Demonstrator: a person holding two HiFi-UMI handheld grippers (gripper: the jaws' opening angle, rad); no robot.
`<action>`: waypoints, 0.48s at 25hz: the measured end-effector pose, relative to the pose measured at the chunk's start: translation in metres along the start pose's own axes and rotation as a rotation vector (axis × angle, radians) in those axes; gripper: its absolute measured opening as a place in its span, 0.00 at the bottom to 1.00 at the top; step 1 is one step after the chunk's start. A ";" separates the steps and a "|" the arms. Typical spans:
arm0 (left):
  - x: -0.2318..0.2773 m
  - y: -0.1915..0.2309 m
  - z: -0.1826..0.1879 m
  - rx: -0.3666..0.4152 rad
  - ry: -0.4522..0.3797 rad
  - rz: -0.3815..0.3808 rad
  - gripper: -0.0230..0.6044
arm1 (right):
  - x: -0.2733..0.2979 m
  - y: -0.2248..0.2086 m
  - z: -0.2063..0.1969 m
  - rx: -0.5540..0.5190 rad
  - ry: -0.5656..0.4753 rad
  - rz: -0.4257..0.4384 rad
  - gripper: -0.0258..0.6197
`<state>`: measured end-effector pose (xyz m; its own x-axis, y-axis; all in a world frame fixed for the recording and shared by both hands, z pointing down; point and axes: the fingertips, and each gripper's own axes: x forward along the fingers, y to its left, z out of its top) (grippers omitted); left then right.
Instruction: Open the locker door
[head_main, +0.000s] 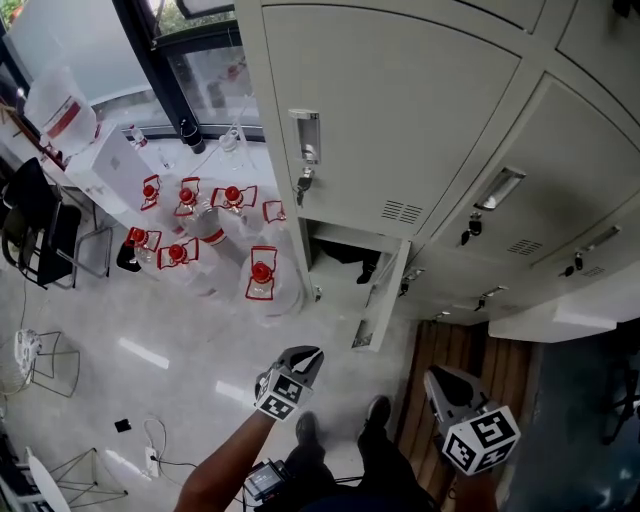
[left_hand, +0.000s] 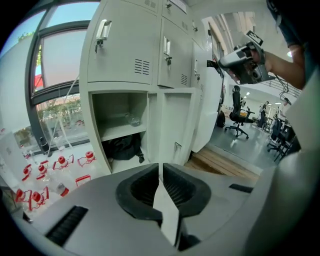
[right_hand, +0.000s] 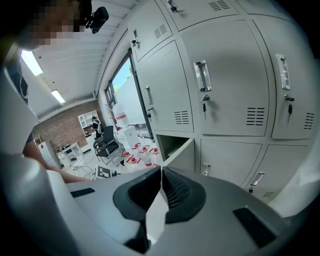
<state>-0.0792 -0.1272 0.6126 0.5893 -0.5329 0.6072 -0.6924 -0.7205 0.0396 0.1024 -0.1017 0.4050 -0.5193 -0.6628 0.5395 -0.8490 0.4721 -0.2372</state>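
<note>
The locker door (head_main: 383, 297) sits in the bottom row of the pale grey locker bank (head_main: 400, 110) and stands swung well out, seen almost edge-on from the head view. Just beside its hinge side is the compartment (head_main: 340, 262) it has uncovered, with a dark bag (left_hand: 121, 148) lying low inside, under a shelf. The doors above it and on its far side are all shut, each with a handle and a key hanging in its lock.

Both grippers hang in front of the door, well apart from it and touching nothing. The left gripper (head_main: 306, 357) points toward the door (left_hand: 176, 127). Its fingers (left_hand: 142, 189) are drawn together until the tips meet, with nothing between them. The right gripper (head_main: 440, 378) is level with it, on the door's other side and over a strip of wooden flooring (head_main: 455, 345). Its fingers (right_hand: 182, 191) are likewise closed tip to tip and hold nothing.

Beyond the compartment from the door (right_hand: 184, 151), a cluster of clear water bottles (head_main: 215, 225) with red caps stands on the pale floor by a window. Farther out the same way is a black chair (head_main: 40, 232).
</note>
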 end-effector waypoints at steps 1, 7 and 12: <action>-0.006 0.005 0.003 -0.015 -0.010 0.013 0.10 | -0.001 -0.001 0.003 0.000 -0.004 -0.003 0.10; -0.032 0.014 0.025 0.002 -0.042 0.024 0.10 | -0.008 -0.002 0.021 -0.002 -0.029 -0.016 0.10; -0.055 0.018 0.058 0.037 -0.093 0.043 0.09 | -0.017 -0.007 0.034 -0.005 -0.051 -0.029 0.10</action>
<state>-0.0998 -0.1369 0.5343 0.5964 -0.6015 0.5316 -0.7030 -0.7110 -0.0158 0.1135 -0.1138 0.3699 -0.4992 -0.7049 0.5039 -0.8632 0.4551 -0.2186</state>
